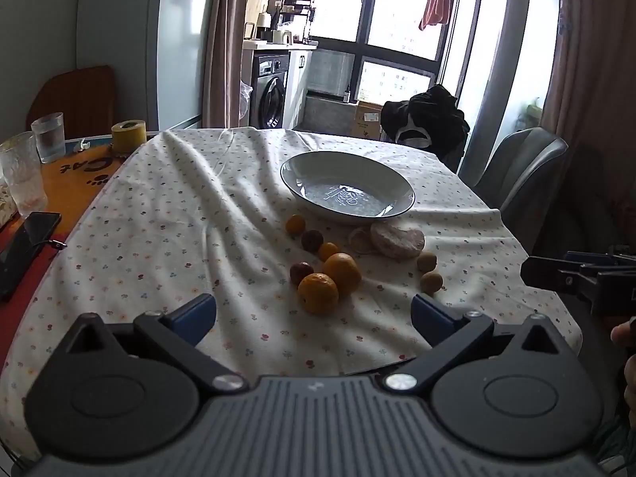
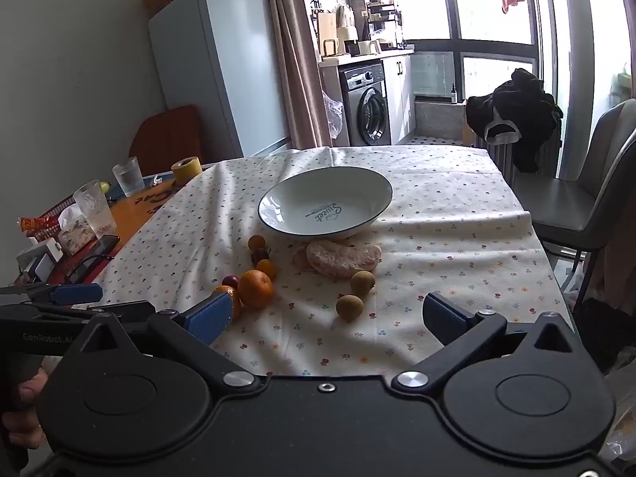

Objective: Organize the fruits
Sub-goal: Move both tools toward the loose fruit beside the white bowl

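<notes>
Left gripper (image 1: pixel 314 316): jaws spread wide, nothing between them; held low over the near edge of the tablecloth (image 1: pixel 167 238).
Right gripper (image 2: pixel 326 318): jaws likewise wide apart and empty, held beside the left one at the same edge.
Nearest fruit, left view: a mandarin (image 1: pixel 318 293) lay just ahead, in line with the gap between the fingers; a second mandarin (image 1: pixel 342 272) touched it behind.
Nearest fruit, right view: two small brown round fruits (image 2: pixel 349 307) lay ahead of the gap, close together, well short of the bowl.
Small fruits: two dark plums (image 1: pixel 301 272) and two little orange fruits (image 1: pixel 295 224) ran in a loose line from the mandarins toward the bowl.
Peeled segment (image 2: pixel 342 261): pale pink, long axis lying across the view, left to right, its far side tucked close under the bowl's near rim.
Bowl (image 2: pixel 278 202): white, dark-rimmed, upright, empty, beyond all the fruit at mid-table.
Surroundings: two glasses (image 1: pixel 48 137), a yellow tape roll (image 1: pixel 128 136) and a phone (image 1: pixel 24 250) sat on bare table left of the cloth; a grey chair (image 2: pixel 588 198) stood to the right.
Obstruction: fruit lay between grippers and bowl.
</notes>
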`<move>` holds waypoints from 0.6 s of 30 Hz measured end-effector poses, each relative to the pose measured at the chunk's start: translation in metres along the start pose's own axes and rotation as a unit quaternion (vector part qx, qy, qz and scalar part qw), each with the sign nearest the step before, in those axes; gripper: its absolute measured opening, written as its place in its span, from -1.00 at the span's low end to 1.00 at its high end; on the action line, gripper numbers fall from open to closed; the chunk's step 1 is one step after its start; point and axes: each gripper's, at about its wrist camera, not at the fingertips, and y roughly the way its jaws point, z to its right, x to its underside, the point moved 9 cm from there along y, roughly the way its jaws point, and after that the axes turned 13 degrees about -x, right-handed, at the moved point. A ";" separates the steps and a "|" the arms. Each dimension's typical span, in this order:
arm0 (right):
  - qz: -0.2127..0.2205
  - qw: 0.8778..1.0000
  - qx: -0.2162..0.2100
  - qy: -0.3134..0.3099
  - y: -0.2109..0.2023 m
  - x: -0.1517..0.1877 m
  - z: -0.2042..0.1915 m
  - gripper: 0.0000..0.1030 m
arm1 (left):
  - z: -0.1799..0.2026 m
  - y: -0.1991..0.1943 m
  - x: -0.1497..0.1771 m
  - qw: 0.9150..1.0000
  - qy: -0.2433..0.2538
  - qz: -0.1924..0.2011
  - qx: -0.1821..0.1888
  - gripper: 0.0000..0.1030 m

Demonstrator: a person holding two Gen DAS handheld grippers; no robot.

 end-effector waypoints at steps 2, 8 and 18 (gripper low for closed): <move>0.000 1.000 0.004 -0.002 0.001 -0.001 0.000 1.00 | 0.004 0.004 -0.001 1.000 0.005 -0.005 -0.003 1.00; 0.000 1.000 0.007 0.000 0.001 -0.002 0.001 1.00 | 0.007 0.005 -0.003 1.000 0.006 -0.006 0.000 1.00; -0.005 1.000 0.009 -0.003 0.004 -0.001 0.000 1.00 | 0.006 0.004 0.001 1.000 0.007 -0.003 0.002 1.00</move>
